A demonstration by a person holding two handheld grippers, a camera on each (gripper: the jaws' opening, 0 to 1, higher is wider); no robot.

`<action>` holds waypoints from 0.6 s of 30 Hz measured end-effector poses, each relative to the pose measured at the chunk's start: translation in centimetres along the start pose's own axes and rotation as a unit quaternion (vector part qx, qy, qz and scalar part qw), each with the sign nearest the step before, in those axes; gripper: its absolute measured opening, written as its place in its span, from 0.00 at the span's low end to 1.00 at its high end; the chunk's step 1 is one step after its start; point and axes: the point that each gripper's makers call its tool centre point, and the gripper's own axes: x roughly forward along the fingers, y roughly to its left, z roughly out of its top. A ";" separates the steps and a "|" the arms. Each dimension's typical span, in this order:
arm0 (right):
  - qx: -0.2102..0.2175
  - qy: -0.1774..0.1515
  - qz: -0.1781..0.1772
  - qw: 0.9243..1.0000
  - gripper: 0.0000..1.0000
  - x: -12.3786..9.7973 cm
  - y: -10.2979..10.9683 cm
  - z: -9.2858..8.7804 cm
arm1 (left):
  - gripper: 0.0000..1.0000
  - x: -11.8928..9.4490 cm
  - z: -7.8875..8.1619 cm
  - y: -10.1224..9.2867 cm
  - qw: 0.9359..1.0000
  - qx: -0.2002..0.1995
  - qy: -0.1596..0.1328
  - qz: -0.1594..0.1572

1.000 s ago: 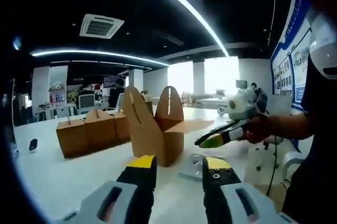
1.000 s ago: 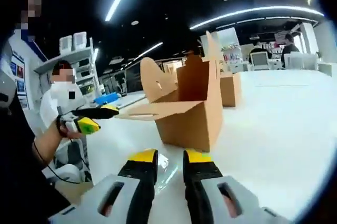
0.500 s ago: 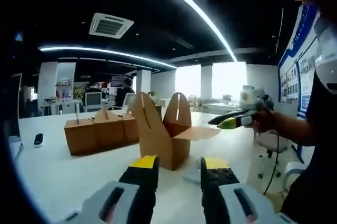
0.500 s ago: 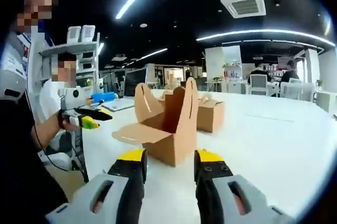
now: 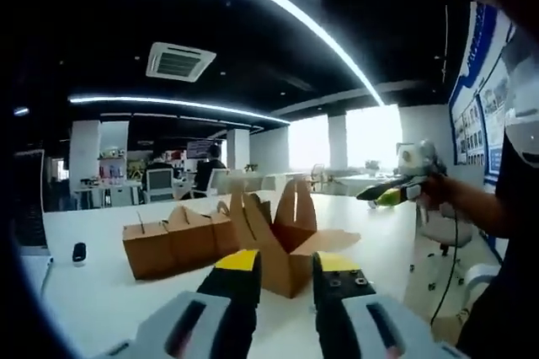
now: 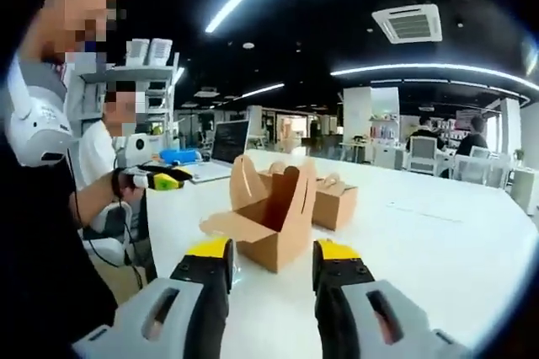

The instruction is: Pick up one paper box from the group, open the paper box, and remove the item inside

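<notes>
Two grippers are up off the white table [image 5: 93, 292], and I take the opened paper box [image 5: 282, 237] as my landmark. From the left gripper view I see my left gripper [image 5: 282, 270] low in front of that box, its yellow-tipped jaws standing apart with nothing between them, the box showing through the gap. The box sits on the table with its flaps raised: two tall rounded flaps stand upright and one flat flap folds out toward the side where the right gripper [image 5: 389, 195] hangs in the air, well apart from the box, gripped by a hand [image 5: 438, 195]. I cannot tell from this view how the jaws of that far gripper stand.

Just beside the open box, on its far side from the right gripper, a row of closed paper boxes [image 5: 177, 241] stands touching one another. Further out past them a small dark object [image 5: 78, 252] lies on the table; I cannot make out what it is.

From the right gripper view, the right gripper [image 6: 271, 262] also sits in front of the opened paper box [image 6: 274, 224], jaws parted and empty. The closed paper boxes [image 6: 333, 199] stand right behind the open one. The left gripper [image 6: 164, 179] hovers off to the side of the box, clear of it, held over the table [image 6: 438, 241] edge. I cannot see into the box well enough to tell what is inside. Beyond the box a laptop [image 6: 223, 144] stands open on the table.
</notes>
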 end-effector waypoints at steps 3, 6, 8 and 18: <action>-0.010 -0.007 -0.004 1.000 0.39 0.0 0.1 0.3 | 0.28 -0.3 -0.2 0.1 1.000 0.030 -0.001 0.004; -0.011 -0.008 -0.005 1.000 0.39 0.1 0.3 0.4 | 0.27 -0.7 -0.2 0.0 0.999 0.035 -0.009 0.008; -0.009 -0.013 -0.001 1.000 0.39 0.0 0.6 0.8 | 0.27 -1.0 0.3 -0.1 1.000 0.004 -0.023 0.011; -0.003 -0.035 0.025 0.999 0.38 -0.8 1.7 1.8 | 0.29 -2.5 0.1 0.1 0.999 0.027 -0.011 0.029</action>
